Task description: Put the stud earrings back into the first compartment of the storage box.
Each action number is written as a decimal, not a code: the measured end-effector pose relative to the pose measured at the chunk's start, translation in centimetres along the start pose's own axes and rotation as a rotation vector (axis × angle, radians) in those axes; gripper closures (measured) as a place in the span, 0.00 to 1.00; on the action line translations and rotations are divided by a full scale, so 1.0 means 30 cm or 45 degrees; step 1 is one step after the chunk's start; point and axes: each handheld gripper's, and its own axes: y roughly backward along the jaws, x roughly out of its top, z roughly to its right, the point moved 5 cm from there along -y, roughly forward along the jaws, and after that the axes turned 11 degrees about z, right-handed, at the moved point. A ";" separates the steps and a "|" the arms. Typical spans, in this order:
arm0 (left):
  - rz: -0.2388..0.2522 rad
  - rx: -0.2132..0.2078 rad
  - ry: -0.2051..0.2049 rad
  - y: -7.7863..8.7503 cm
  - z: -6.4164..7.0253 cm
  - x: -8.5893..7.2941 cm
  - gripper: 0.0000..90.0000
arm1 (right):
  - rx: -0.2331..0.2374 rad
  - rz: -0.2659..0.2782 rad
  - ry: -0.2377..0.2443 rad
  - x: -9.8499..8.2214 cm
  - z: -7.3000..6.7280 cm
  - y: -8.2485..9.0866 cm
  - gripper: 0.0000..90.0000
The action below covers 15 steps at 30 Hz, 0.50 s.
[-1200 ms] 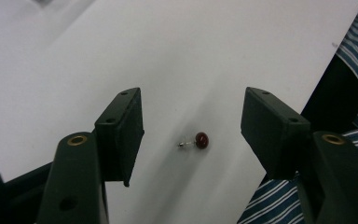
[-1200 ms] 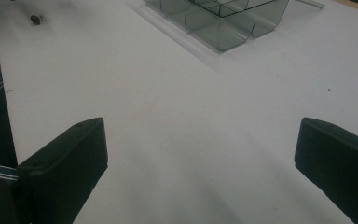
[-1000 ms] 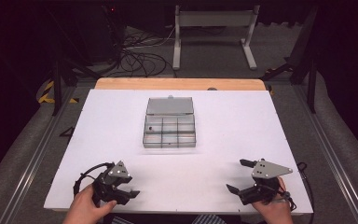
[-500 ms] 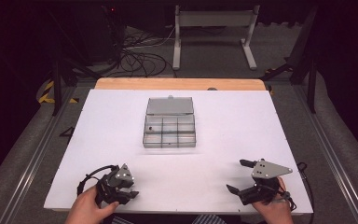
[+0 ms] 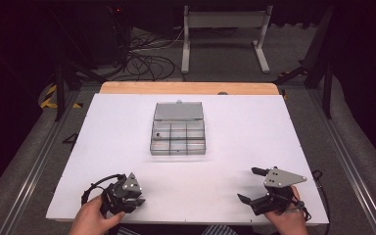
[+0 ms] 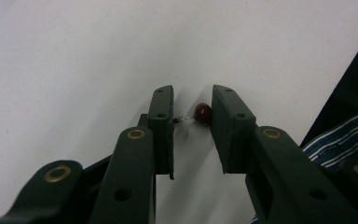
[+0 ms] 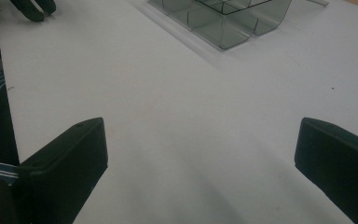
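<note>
A small dark red bead [image 6: 203, 112] on a thin wire pin lies crosswise between the jaws of my left gripper [image 6: 192, 99]. The bead end touches one pad and the pin tip the other. These jaws have just been closing, and they now grip the bead low over the white table. In the high view my left gripper [image 5: 136, 199] sits at the near left edge. My right gripper [image 5: 247, 185] rests at the near right, open wide, with bare table between its jaws [image 7: 200, 140].
A clear compartment box [image 5: 178, 139] with its lid [image 5: 178, 111] laid back stands mid-table, and its near corner [image 7: 223, 25] appears in the right gripper view. The white sheet [image 5: 235, 127] covers the table. A striped sleeve [image 6: 340, 140] hangs past the near edge.
The left gripper's jaws have drawn together. Neither hand has shifted, and the right gripper stays open as before.
</note>
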 end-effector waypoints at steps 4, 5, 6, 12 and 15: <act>0.011 0.011 -0.001 0.005 -0.004 0.006 0.78 | 0.000 0.002 0.000 0.000 0.000 0.000 0.04; 0.023 0.014 -0.004 0.008 -0.007 0.010 0.78 | 0.000 0.001 0.000 0.000 0.000 0.000 0.04; 0.041 0.015 -0.006 0.010 -0.009 0.013 0.78 | 0.000 0.001 -0.001 0.000 0.001 0.000 0.04; 0.124 0.040 -0.003 0.043 -0.018 0.043 0.78 | 0.003 0.002 -0.002 0.000 0.000 -0.003 0.04; 0.159 0.043 0.001 0.058 -0.024 0.057 0.78 | 0.002 0.003 -0.003 0.001 0.000 -0.003 0.04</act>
